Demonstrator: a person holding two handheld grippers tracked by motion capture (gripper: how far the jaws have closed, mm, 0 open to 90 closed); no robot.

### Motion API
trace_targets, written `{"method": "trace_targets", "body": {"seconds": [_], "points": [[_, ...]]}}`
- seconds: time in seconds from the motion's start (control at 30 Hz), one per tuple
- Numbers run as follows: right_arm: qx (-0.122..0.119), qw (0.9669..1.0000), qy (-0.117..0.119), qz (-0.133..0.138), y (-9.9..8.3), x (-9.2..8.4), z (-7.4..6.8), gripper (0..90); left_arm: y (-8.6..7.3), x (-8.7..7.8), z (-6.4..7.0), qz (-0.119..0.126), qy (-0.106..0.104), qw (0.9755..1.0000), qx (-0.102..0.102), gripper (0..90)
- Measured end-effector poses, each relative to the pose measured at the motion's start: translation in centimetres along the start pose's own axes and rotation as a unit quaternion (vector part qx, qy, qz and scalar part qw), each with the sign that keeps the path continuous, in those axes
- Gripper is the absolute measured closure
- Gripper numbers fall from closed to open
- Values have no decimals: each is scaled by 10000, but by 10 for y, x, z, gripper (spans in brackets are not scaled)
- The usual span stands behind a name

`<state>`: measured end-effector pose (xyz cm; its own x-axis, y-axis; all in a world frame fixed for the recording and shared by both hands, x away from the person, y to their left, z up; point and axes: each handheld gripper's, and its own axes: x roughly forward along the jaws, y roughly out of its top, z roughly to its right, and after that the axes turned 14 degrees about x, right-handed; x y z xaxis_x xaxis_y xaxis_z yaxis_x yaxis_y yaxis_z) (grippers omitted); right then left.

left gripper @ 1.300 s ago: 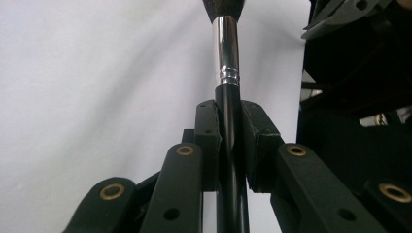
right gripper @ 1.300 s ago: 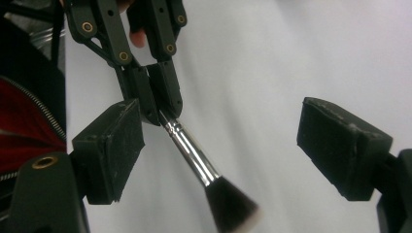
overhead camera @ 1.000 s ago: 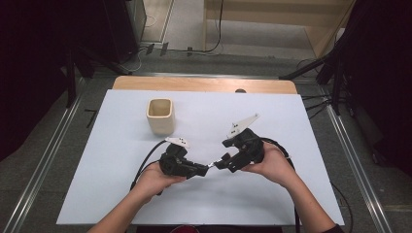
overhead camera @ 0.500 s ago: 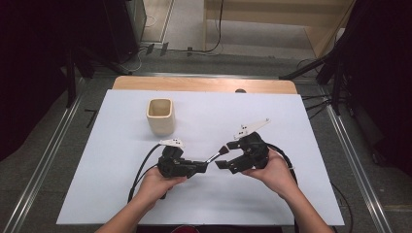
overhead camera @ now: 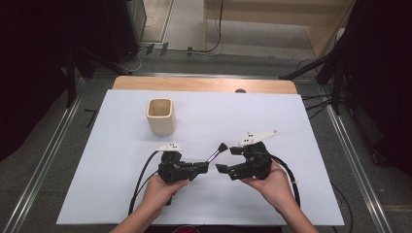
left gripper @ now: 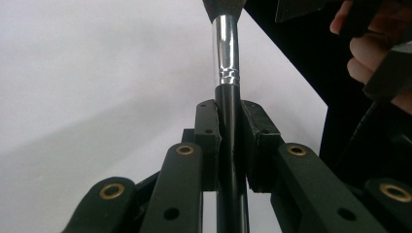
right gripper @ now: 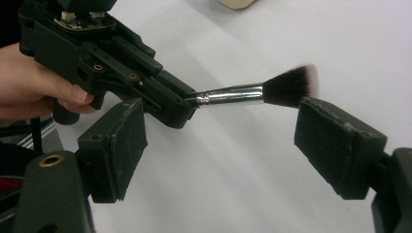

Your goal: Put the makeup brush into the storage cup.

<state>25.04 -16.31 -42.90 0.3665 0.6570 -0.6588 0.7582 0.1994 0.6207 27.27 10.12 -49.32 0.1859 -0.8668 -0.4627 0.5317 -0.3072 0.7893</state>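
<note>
Now, the left tongs [overhead camera: 201,168] were clenched on the black handle of a makeup brush [overhead camera: 217,151], gripping it low on the stem in the left gripper view [left gripper: 228,145], with the shiny metal ferrule and the dark bristle head poking out beyond the pads. The brush hung just above the counter [overhead camera: 291,121], well on the person's side of the cream cup [overhead camera: 160,115], its head pointing up and away from the person.

The right tongs [overhead camera: 224,160] stood released, jaws spread wide, one pad on either side of the bristle end of the brush [right gripper: 257,93] without touching it.

Here's the risk as I read it: if the right tongs closed where they stood, they would pinch the soft bristles rather than the ferrule. Bristles give and splay, so the grip would likely be mushy and the brush could droop or twist once the left let go. The polished ferrule is slick and round too; a squeeze off-centre could roll it out.

Textures: the handle was glossy black and cylindrical, the ferrule chrome-bright with a crimped ring, and the bristles dense, dark with pale tips. The pads were matte and blocky. The cup was squarish with rounded corners and open-topped, and the counter sheet plain pale and smooth.
</note>
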Motion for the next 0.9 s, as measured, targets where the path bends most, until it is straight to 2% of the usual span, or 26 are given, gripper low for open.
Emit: {"method": "trace_targets", "body": {"seconds": [0.13, 0.37, 0.5, 0.73, 0.9], "points": [[84, 9999, -19, 85, -5, 1, -2, 205, -4, 1, 3, 134, 43, 9999, -49, 792], [201, 9996, -1, 176, -10, 4, -6, 210, -6, -1, 10, 376, 257, 9989, -53, 792], [323, 9990, 0, 300, -13, 4, -8, 215, -10, -1, 10, 510, 285, 9982, -151, 793], [643, 9965, -68, 532, -18, 6, -7, 218, -16, 2, 11, 716, 377, 9966, -121, 792], [854, 9939, -172, 673, -21, 8, -10, 221, -17, 5, 12, 830, 347, 9958, -145, 792]]}}
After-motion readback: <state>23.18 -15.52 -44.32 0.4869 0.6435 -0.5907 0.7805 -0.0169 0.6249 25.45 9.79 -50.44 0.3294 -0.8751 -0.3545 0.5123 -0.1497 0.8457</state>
